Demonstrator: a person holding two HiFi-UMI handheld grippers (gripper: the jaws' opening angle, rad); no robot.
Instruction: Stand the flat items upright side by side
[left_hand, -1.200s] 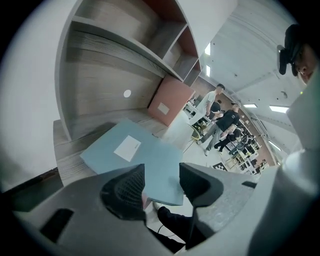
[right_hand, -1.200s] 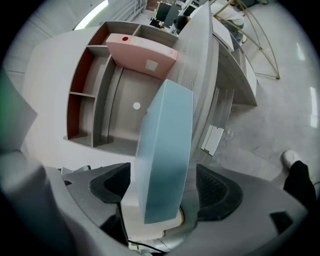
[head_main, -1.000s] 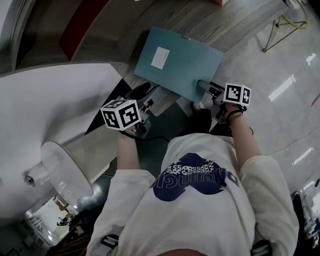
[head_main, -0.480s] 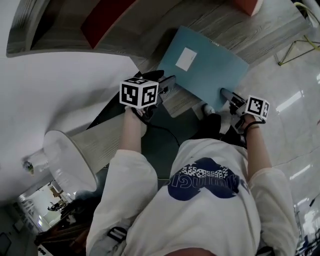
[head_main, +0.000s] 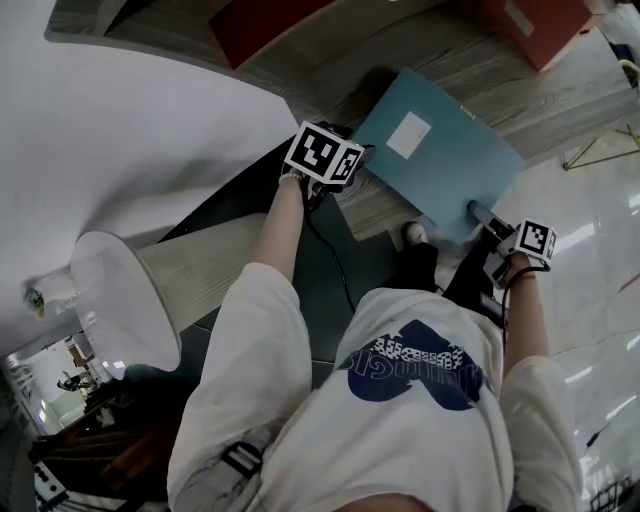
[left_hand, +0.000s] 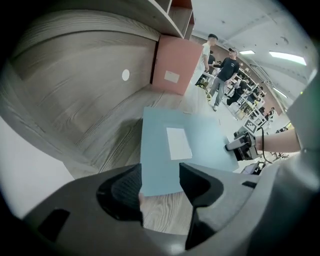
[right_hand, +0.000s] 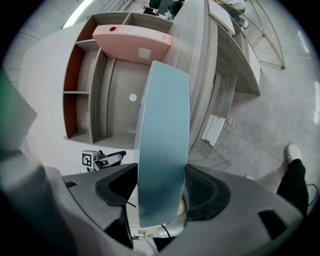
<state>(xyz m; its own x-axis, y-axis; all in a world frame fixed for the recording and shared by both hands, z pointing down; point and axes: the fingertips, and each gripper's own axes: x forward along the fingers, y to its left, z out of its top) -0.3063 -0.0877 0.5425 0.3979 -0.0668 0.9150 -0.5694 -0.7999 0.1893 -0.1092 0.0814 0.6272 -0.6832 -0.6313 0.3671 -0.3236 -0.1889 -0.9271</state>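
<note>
Nearest the person, at the near right corner of the blue folder (head_main: 455, 170), where it overhangs the wooden shelf board (left_hand: 95, 105), the right gripper (right_hand: 161, 192) has just been closing its jaws and now pinches the cover between its pads. At the folder's near left corner the left gripper (left_hand: 161, 175) has its jaws wide apart and holds nothing; the corner shows just past the gap, untouched. The folder lies flat on the board. The step in hand looks like raising it onto an edge. The left jaws should slide well over that corner before biting. Both hands should then tip together so the thin cover neither sags nor twists, with the far edge kept down as a hinge. Beyond the folder's far edge a pink file box (left_hand: 176, 67) seems to stand upright, its likely neighbour. Past the folder, the open cubbies (right_hand: 75, 100) show no contents.
</note>
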